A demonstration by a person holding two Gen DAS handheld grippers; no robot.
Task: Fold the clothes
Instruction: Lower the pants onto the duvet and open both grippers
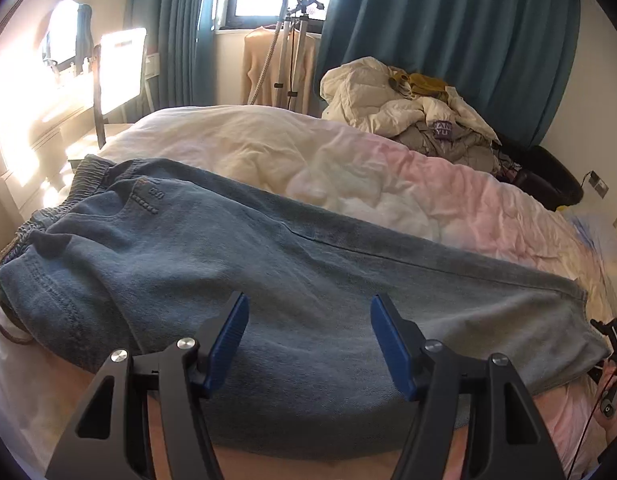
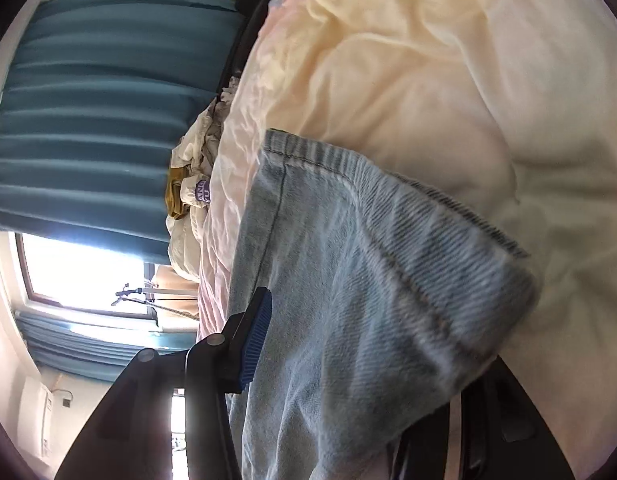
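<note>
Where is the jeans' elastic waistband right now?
In the left wrist view, the waistband lies far left on the bed, toward the chair.

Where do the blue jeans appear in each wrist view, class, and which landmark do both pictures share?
Left wrist view: the jeans lie across the bed, filling the middle, waistband at left, beyond the open left gripper.
Right wrist view: the jeans fill the lower centre, hem uppermost, draped over the right gripper's far finger.
Shared landmark: the teal curtain.

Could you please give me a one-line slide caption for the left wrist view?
Open left gripper poised over blue jeans laid across the bed.
</note>
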